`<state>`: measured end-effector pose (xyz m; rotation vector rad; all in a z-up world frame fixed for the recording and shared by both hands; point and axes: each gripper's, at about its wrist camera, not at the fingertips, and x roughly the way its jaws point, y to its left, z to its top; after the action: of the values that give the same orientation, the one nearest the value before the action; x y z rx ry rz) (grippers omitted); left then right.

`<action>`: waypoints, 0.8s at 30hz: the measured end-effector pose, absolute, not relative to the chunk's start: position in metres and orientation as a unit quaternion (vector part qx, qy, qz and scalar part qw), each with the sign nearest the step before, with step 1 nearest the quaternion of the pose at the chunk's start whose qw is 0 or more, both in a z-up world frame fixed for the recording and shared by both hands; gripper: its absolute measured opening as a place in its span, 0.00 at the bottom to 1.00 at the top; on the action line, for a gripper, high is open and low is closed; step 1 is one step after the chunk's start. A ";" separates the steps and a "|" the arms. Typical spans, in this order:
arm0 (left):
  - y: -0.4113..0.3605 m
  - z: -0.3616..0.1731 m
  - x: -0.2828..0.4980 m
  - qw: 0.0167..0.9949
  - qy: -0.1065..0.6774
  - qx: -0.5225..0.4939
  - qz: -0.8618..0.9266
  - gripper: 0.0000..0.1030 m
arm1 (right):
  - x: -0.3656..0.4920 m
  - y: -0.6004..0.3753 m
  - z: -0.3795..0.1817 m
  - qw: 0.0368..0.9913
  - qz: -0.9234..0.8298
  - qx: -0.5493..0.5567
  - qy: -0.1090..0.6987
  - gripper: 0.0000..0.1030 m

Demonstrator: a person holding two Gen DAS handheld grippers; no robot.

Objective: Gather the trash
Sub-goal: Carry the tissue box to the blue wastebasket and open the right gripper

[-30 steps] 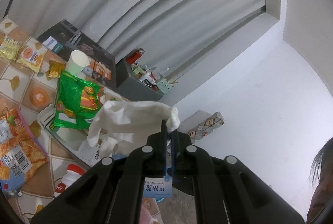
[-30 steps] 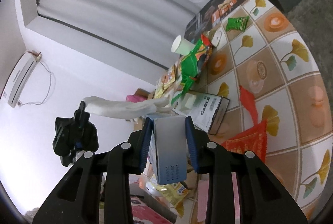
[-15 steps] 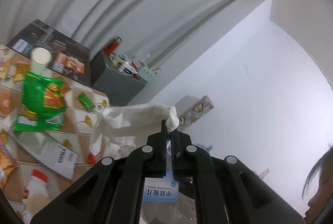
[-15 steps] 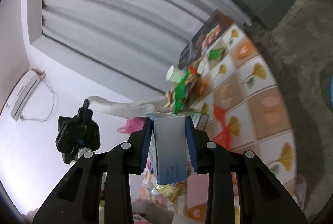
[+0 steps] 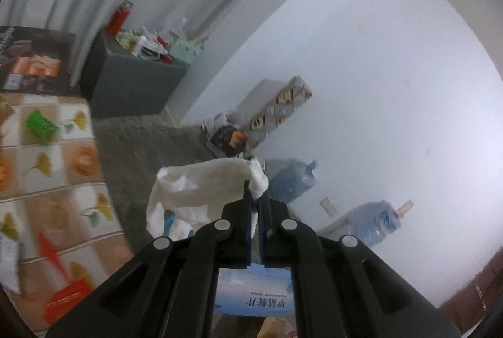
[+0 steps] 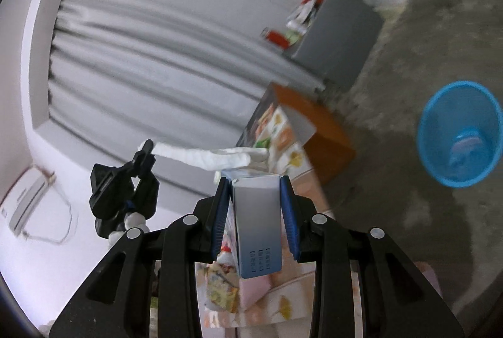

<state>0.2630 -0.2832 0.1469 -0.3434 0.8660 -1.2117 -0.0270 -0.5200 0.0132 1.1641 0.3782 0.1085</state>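
My left gripper (image 5: 256, 202) is shut on a crumpled white tissue (image 5: 201, 190) that hangs out to the left of its tips, held in the air. It also shows in the right wrist view (image 6: 146, 152), with the tissue (image 6: 213, 157) trailing right. My right gripper (image 6: 254, 180) is shut on a small blue-and-white carton (image 6: 256, 218), also in the air; the carton's end shows in the left wrist view (image 5: 254, 294). A blue plastic bin (image 6: 459, 133) stands on the grey floor at the right.
The ginkgo-patterned table (image 5: 47, 165) holds a green wrapper (image 5: 39, 124) and red wrappers (image 5: 67, 297). A dark cabinet (image 5: 132, 86) with clutter stands by the grey curtain. Blue water jugs (image 5: 292, 180) and a patterned box (image 5: 279, 108) stand by the white wall.
Both grippers have swung right, away from the table, carrying the tissue and the carton. The blue bin has come into the right wrist view.
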 end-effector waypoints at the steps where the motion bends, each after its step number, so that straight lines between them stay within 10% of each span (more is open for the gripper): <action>1: -0.293 0.144 0.261 0.719 0.396 -0.152 -0.550 0.02 | -0.035 -0.527 0.009 0.815 0.040 0.551 0.174 0.29; 24: -0.546 -0.006 0.219 0.650 0.521 -0.009 -0.554 0.03 | -0.032 -0.624 -0.097 0.762 -0.131 0.596 0.219 0.29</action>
<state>0.2185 -0.5464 -0.0064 -0.0200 1.1837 -1.2584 -0.0319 -0.6241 -0.0974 1.2958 0.4755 -0.2851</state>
